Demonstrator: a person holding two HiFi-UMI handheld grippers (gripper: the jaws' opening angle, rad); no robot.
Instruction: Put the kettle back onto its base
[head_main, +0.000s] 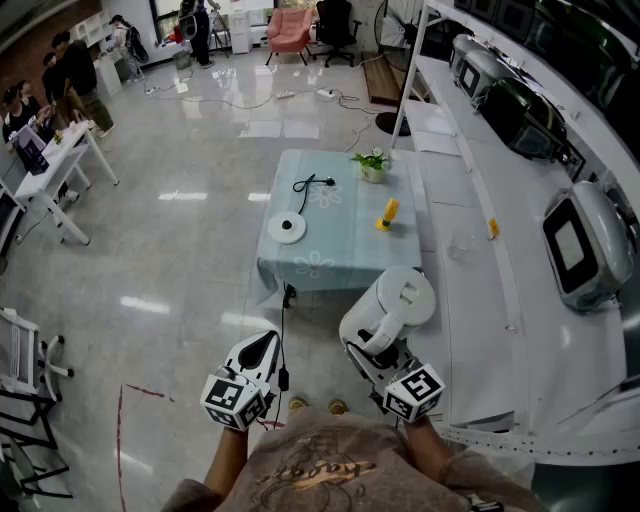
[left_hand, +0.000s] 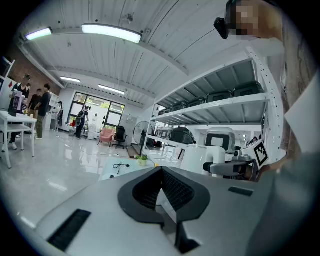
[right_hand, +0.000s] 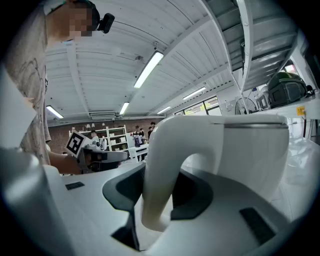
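The white kettle (head_main: 400, 300) hangs in the air in front of me, short of the blue-clothed table (head_main: 345, 255). My right gripper (head_main: 372, 352) is shut on its curved handle (right_hand: 160, 170), and the kettle body (right_hand: 250, 155) fills the right gripper view. The round white base (head_main: 287, 228) lies on the table's left half, with a black cord (head_main: 312, 184) behind it. My left gripper (head_main: 262, 348) hovers over the floor to the kettle's left; its jaws (left_hand: 162, 192) meet with nothing between them. The left gripper view also shows the kettle (left_hand: 192, 157) off to its right.
A small potted plant (head_main: 373, 165) and a yellow object (head_main: 388, 214) stand on the table's right side. A long white counter (head_main: 470, 260) with appliances (head_main: 580, 245) runs along the right. People stand at a white desk (head_main: 55, 165) far left. Glossy floor surrounds the table.
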